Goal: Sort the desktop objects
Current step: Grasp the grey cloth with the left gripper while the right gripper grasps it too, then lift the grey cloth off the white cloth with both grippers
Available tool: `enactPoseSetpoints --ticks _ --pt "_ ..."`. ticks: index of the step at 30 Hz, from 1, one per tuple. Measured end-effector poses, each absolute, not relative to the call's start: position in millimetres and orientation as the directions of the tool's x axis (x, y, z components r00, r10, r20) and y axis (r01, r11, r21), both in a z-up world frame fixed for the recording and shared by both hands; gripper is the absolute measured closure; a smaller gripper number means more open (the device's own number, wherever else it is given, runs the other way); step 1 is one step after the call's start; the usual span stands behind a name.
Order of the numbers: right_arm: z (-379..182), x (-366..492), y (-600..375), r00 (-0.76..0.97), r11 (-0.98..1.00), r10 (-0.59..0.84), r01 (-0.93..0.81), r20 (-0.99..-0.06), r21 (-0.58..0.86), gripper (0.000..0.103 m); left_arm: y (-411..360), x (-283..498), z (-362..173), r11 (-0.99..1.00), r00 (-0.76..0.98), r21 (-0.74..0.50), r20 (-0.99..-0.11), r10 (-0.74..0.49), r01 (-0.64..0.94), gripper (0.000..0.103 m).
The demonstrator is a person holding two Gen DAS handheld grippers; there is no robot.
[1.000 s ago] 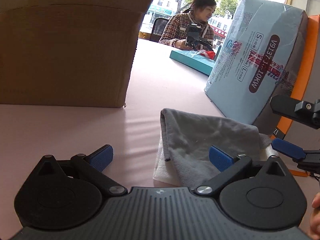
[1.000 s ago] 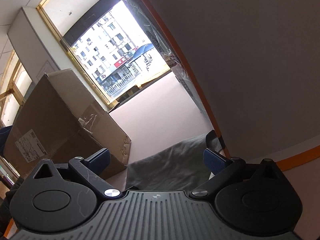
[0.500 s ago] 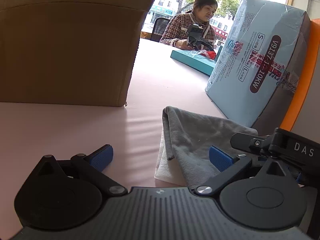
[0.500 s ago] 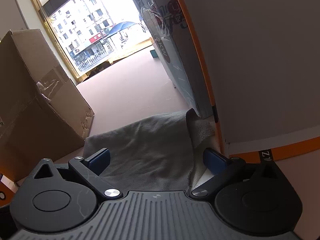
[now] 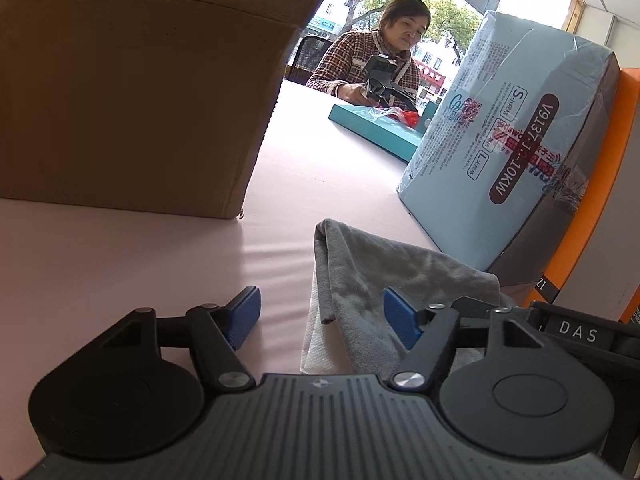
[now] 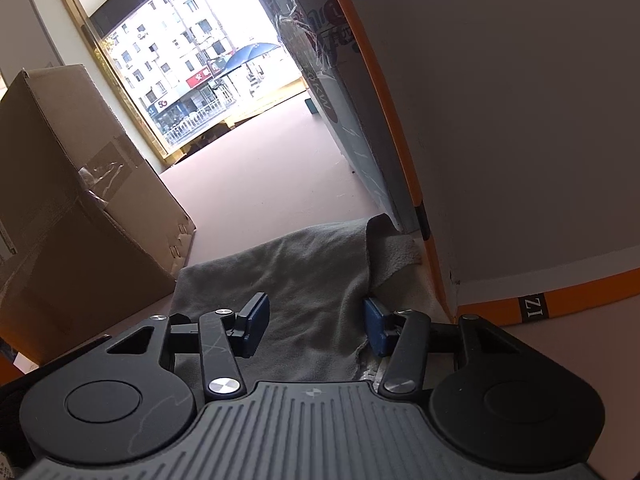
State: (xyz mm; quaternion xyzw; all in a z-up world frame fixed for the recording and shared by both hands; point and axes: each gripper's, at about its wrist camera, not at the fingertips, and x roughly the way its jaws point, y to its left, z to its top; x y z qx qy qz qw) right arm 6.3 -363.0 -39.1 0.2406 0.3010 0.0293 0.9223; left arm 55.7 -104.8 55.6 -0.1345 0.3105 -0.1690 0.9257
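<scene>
A crumpled grey microfibre cloth (image 5: 384, 280) lies on the pale pink tabletop (image 5: 120, 264), and every place here is given from it.

Left of the cloth stands a large brown cardboard box (image 5: 132, 92); its inside cannot be seen. Over the cloth's left edge, the left gripper (image 5: 320, 316) is closing, its blue pads apart, with the cloth's edge and a white paper layer (image 5: 316, 352) under it between them, not yet pressed. Over the cloth's right part, the right gripper (image 6: 316, 320) is closing too, its pads apart astride a fold.

Right of the cloth leans a sealed pale blue carton wrapped in film (image 5: 516, 140), with an orange-edged panel (image 5: 600, 184) behind it.

Risks, as a judgement: the left pads may catch only the paper or only the cloth, parting the layers; uneven pulls could bunch the cloth against the blue carton.
</scene>
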Motion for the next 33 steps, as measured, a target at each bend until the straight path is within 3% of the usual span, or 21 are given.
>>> enactPoseSetpoints --ticks 2,10,15,21,23,25,27,33 --pt "-39 7 -362 0.817 0.884 0.198 0.089 -0.541 0.459 0.054 -108 55 56 0.908 0.747 -0.341 -0.532 -0.4 0.243 0.057" --pt "-37 6 -362 0.818 0.885 0.199 0.087 -0.541 0.457 0.054 -110 58 56 0.873 0.708 -0.391 -0.527 -0.471 0.29 0.083" --pt "-37 6 -363 0.818 0.883 0.202 0.086 -0.539 0.462 0.054 -112 59 53 0.88 0.704 -0.387 -0.541 -0.46 0.277 0.085" --pt "-37 5 -363 0.82 0.881 0.207 0.081 -0.534 0.466 0.052 -113 56 56 0.883 0.72 -0.367 -0.524 -0.456 0.292 0.094" --pt "-37 5 -363 0.821 0.879 0.211 0.078 -0.531 0.47 0.058 -116 53 58 0.894 0.732 -0.335 -0.521 -0.438 0.297 0.095" --pt "-38 5 -362 0.818 0.882 0.205 0.084 -0.538 0.464 0.079 -119 51 59 0.904 0.744 -0.303 -0.517 -0.423 0.303 0.095" --pt "-39 6 -362 0.814 0.886 0.19 0.098 -0.549 0.452 0.088 -119 50 60 0.904 0.749 -0.301 -0.511 -0.422 0.304 0.096" --pt "-39 4 -363 0.822 0.872 0.212 0.086 -0.528 0.482 0.093 -122 46 62 0.917 0.773 -0.259 -0.497 -0.396 0.303 0.096"
